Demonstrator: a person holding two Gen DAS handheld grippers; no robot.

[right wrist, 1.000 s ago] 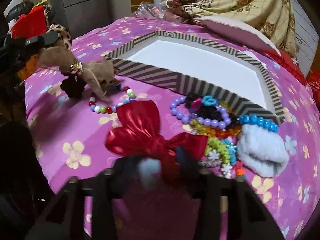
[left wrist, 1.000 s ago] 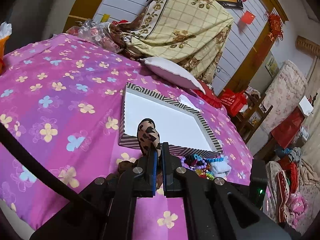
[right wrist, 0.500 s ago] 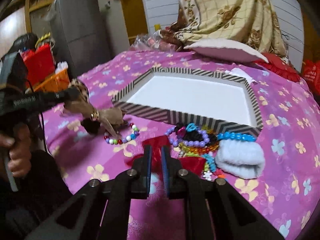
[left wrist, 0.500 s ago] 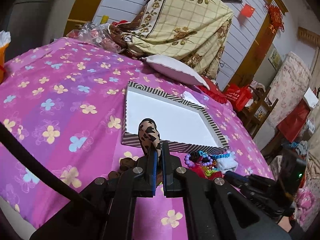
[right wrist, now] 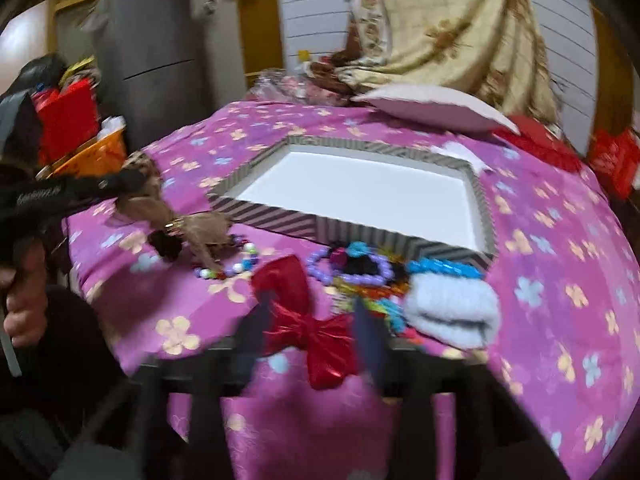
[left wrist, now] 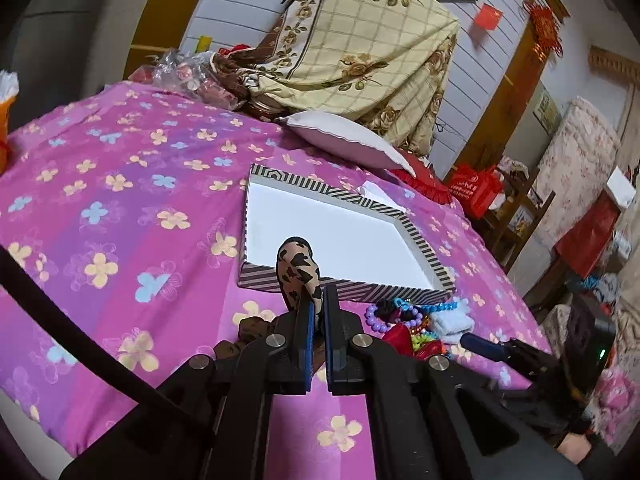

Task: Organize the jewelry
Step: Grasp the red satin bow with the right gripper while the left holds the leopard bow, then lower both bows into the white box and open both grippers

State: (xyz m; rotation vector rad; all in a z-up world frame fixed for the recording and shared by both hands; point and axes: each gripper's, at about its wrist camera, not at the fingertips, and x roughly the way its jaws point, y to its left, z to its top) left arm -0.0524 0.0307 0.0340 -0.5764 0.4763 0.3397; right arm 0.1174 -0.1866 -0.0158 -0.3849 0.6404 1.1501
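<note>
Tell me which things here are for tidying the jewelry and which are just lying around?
For the job: striped tray, leopard-print hair tie in the shut left gripper, red bow between the right gripper's just-opening jaws, purple bead bracelet, blue bead bracelet.

Just lying about: pillow, floral blanket, orange basket.

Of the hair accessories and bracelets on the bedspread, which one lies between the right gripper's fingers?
The shiny red bow: it lies between the open right gripper fingers, nearer than the purple bead bracelet and white scrunchie beyond.
</note>
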